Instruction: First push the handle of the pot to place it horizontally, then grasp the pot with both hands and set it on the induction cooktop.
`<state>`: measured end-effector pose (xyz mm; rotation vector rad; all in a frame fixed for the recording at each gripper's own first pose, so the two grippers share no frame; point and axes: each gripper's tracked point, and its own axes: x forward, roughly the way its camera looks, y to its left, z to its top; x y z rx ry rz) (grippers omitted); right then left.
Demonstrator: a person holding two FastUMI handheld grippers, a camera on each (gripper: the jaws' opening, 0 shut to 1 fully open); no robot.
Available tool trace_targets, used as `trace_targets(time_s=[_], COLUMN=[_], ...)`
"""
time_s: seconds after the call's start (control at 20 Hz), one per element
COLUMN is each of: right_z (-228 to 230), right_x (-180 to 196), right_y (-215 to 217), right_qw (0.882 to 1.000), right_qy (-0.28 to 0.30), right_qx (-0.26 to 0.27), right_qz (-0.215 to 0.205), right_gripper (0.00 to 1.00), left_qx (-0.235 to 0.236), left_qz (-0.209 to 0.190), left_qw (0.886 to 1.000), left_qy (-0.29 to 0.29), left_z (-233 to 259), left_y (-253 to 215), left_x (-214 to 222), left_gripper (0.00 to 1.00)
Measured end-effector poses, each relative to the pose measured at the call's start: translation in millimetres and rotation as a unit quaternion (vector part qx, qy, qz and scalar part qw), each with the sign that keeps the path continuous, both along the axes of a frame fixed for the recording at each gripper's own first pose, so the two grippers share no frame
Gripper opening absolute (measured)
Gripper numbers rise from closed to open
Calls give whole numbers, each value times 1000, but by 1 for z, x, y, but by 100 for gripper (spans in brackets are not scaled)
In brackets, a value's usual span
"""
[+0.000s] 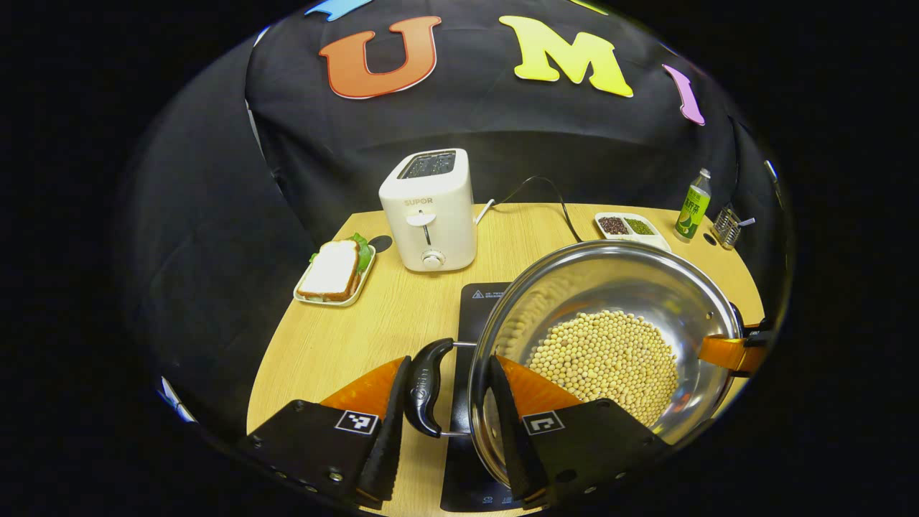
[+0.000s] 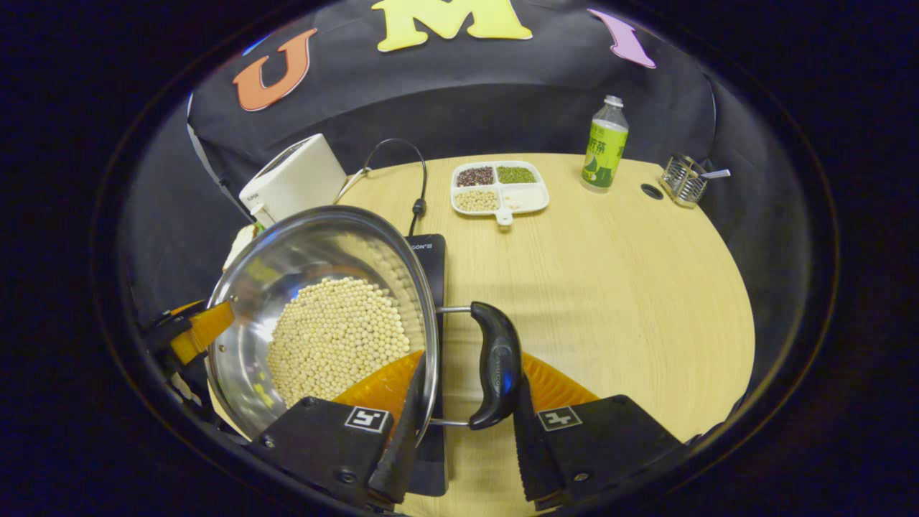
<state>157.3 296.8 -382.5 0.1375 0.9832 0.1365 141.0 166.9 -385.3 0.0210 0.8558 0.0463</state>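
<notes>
Above the cooktop (image 1: 474, 309), both grippers (image 1: 445, 416) (image 2: 467, 424) straddle the pot's (image 1: 610, 287) handles.

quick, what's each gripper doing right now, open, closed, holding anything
Left gripper: jaws around the pot's black handle and rim, a gap showing; grip cannot be told.
Right gripper: same on the opposite handle; cannot be told.

The right gripper (image 2: 459, 424) straddles the pot's (image 2: 244, 373) near side: one finger inside the rim, the other just outside the black handle (image 2: 495, 366); whether both press is hard to tell. The steel pot holds pale beans (image 2: 334, 337) and sits over the black induction cooktop (image 2: 431, 258). At its far side shows the left gripper (image 2: 197, 327), orange-fingered. Beyond on the table (image 2: 610, 287) stand a divided tray (image 2: 499, 187) and a bottle (image 2: 603, 147)
</notes>
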Motion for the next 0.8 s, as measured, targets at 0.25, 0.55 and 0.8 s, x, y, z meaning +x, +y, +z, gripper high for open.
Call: trace_targets(time_s=[0.25, 0.55, 0.8], right_z=[-4, -6, -6], right_x=[0, 2, 2], right_y=[1, 1, 0], right_qw=[1000, 1000, 1000], right_qy=[2, -16, -16], right_qx=[5, 1, -2], right_qz=[-7, -8, -11], right_gripper=[58, 60, 60], left_qx=[1, 7, 4], left_qz=[-7, -12, -15], left_qw=[1000, 1000, 1000], left_qy=[0, -9, -11], left_z=[-7, -7, -7], left_y=[-2, -2, -2], left_x=[3, 1, 2], left_gripper=[58, 58, 69])
